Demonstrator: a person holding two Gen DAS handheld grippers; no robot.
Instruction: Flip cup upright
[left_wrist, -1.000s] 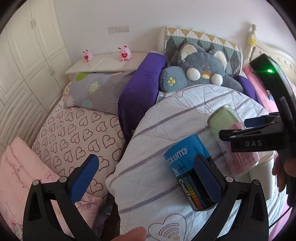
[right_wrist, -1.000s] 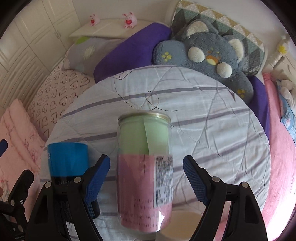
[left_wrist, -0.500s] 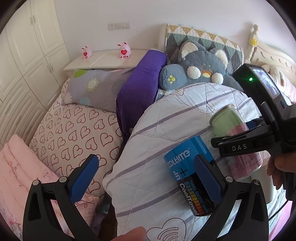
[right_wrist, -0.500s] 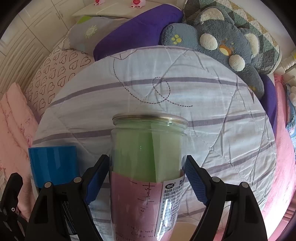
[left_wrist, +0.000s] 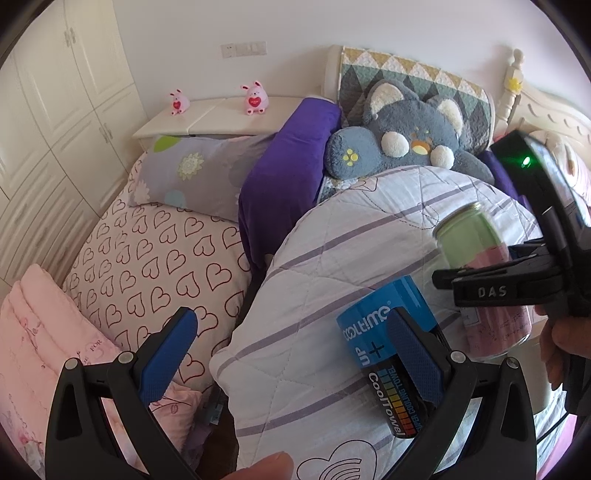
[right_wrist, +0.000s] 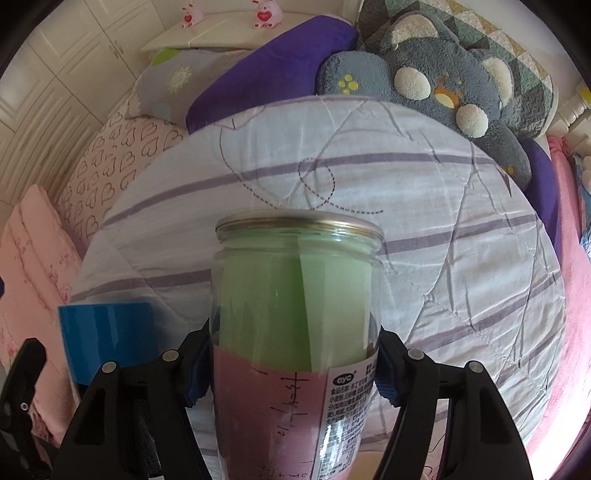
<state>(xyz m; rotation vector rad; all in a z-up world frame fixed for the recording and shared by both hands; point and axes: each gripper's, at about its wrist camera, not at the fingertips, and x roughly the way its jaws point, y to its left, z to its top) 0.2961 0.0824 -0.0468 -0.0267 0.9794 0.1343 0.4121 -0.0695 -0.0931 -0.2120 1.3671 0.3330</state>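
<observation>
The right tongs grip the clear cup by its sides, blue pads pressed against the wall where the pink label meets the green insert. The cup's metal-rimmed end points away from the camera, over the round bench covered in a striped quilt. In the left wrist view the cup is tilted, held by the right tongs above the quilt. The left tongs are spread wide and hold nothing; one pad overlaps a blue CoolTime towel canister lying on the quilt. A grey plush cat lies beyond the bench
</observation>
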